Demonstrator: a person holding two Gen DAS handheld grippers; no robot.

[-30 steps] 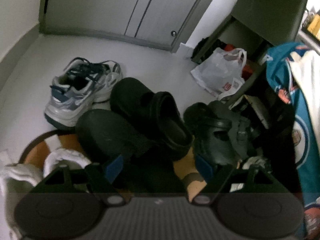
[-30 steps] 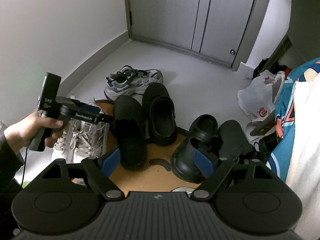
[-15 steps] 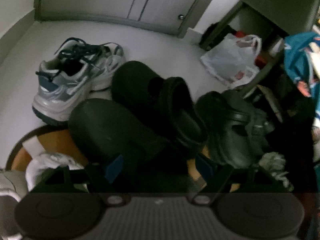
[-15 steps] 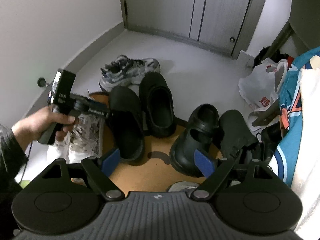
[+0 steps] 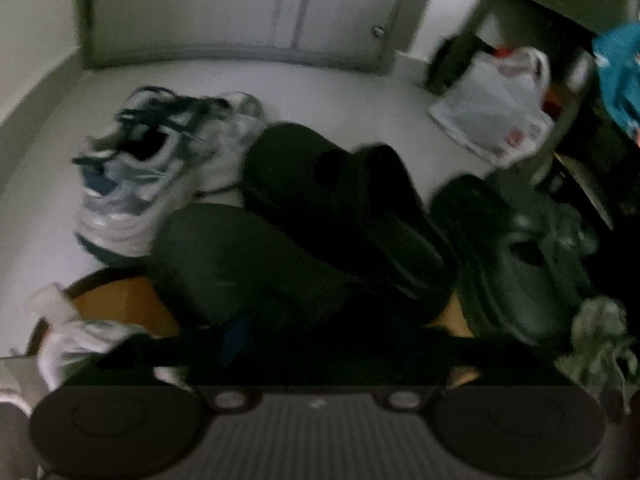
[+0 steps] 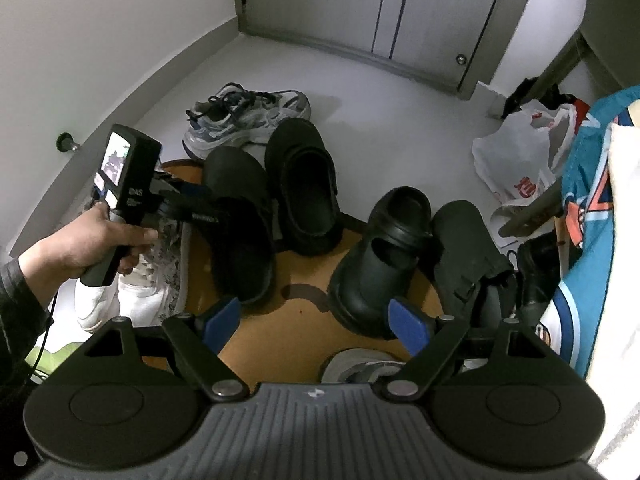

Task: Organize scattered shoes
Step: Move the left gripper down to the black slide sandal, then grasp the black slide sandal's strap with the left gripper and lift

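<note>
Entryway floor: my left gripper (image 6: pixel 200 210), in my left hand (image 6: pixel 96 240), reaches down onto the near black clog (image 6: pixel 240 220) at its left edge. Its jaws have just been closing with the clog's rim between them. My own camera's view is blurred and dark, so I cannot tell whether the pads press on it. The clog lies on the round mat (image 6: pixel 288 332), toe toward the door (image 6: pixel 380 8), just beside its twin (image 6: pixel 308 184). A grey sneaker (image 6: pixel 244 116) sits on the bare floor beyond the pair, touching both toes. White sneakers (image 6: pixel 132 296) lie under my left hand at the mat's left edge. My right gripper (image 6: pixel 316 320) hangs over the mat with its jaws spread wide and nothing between them. It is near a black strap shoe (image 6: pixel 384 256), whose partner (image 6: pixel 468 252) lies just to its right. A white bag (image 6: pixel 520 160) slumps against the far right wall.
</note>
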